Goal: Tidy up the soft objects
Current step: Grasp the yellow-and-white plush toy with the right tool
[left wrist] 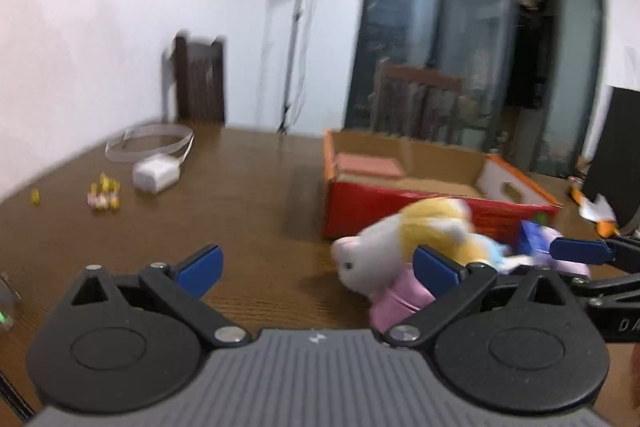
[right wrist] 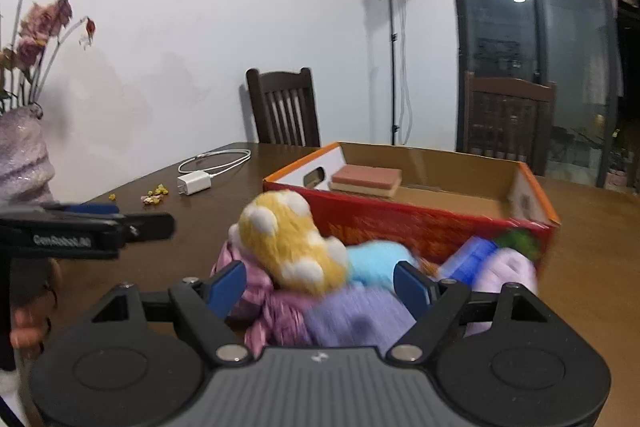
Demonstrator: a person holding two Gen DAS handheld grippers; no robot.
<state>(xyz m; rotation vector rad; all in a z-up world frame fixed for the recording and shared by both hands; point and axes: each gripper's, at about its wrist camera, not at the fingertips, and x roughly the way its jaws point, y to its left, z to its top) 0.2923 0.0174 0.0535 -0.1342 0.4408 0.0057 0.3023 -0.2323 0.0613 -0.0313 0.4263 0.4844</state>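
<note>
A heap of soft toys lies on the brown table in front of a red cardboard box point(left wrist: 420, 215) point(right wrist: 420, 227). A yellow-and-white plush point(right wrist: 288, 243) point(left wrist: 432, 223) tops the heap, over light blue, purple and pink pieces point(right wrist: 352, 319). A white pig-like plush point(left wrist: 360, 263) in a pink garment lies at the heap's left. My left gripper point(left wrist: 316, 267) is open and empty over bare table, left of the heap. My right gripper point(right wrist: 320, 285) is open, its blue fingers either side of the heap; it also shows in the left wrist view point(left wrist: 580, 251). The views are blurred.
Inside the box lies a pink sponge block point(right wrist: 368, 179). A white charger with coiled cable point(right wrist: 194, 183) point(left wrist: 156, 175) and small yellow bits point(left wrist: 104, 195) lie far left. A vase of dried flowers point(right wrist: 20, 155) stands at left. Chairs point(right wrist: 284, 107) and a light stand point(right wrist: 394, 47) stand behind.
</note>
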